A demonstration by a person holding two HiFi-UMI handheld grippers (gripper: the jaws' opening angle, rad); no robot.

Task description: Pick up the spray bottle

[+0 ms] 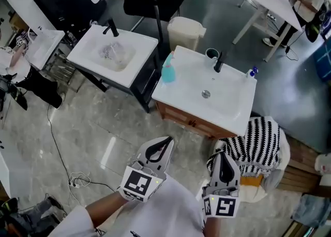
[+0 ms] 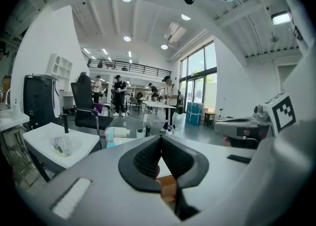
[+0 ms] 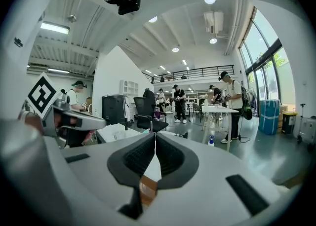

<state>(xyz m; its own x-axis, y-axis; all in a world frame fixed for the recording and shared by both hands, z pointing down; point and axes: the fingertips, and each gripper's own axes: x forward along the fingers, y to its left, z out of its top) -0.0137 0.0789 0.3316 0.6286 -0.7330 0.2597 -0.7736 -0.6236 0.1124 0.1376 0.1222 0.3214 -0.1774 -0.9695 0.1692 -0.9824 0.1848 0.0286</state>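
While grippers point(image 1: 166, 142) point(image 1: 223, 156) hover closed — spray bottle point(image 1: 252, 72) tops sink point(image 1: 227, 104).

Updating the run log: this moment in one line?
stage: pre-grasp | left gripper: shut, empty | right gripper: shut, empty | teal bottle: upright on sink counter, untouched

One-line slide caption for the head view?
Left gripper and right gripper, shut and empty, face a white sink vanity carrying a teal bottle and blue-capped spray bottle.

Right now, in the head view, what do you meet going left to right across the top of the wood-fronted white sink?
teal spray bottle → drain → black tap → small blue-topped bottle
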